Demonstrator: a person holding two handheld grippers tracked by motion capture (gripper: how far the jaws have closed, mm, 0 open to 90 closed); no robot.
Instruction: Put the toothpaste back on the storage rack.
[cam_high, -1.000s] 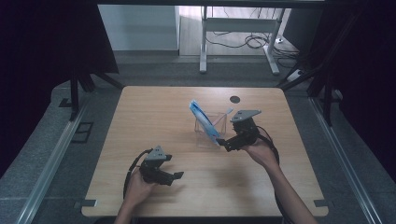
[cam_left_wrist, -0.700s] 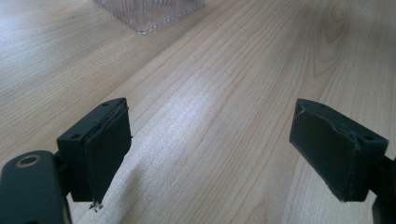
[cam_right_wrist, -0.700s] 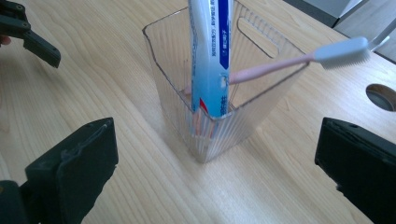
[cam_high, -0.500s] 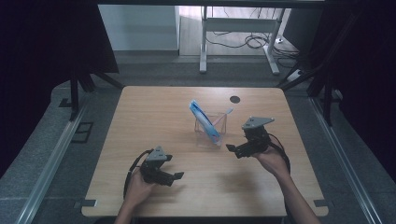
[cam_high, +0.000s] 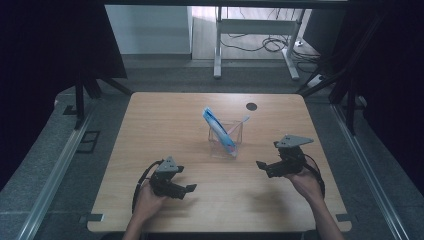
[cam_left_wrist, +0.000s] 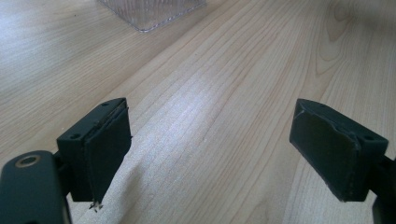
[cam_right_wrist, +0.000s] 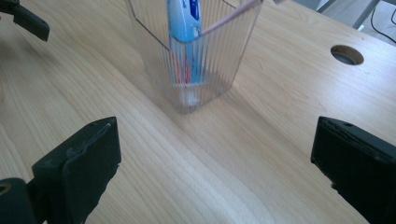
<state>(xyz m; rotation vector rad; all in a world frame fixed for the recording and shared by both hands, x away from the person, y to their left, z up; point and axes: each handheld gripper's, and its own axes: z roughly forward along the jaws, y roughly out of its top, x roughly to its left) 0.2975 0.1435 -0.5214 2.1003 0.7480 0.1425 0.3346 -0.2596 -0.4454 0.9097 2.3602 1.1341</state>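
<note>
clear cup (cam_left_wrist: 152, 11) cropped, toothpaste tube (cam_right_wrist: 183, 18) top cropped

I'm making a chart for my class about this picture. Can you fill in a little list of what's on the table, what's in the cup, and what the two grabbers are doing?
table: light wooden table with a round hole near the far edge
cup: clear ribbed cup, standing upright near the middle
in the cup: blue toothpaste tube and a thin pink stick, both leaning
left gripper: jaws open, holding nothing, apart from the cup
right gripper: jaws open, holding nothing, facing the cup, not touching it
</note>
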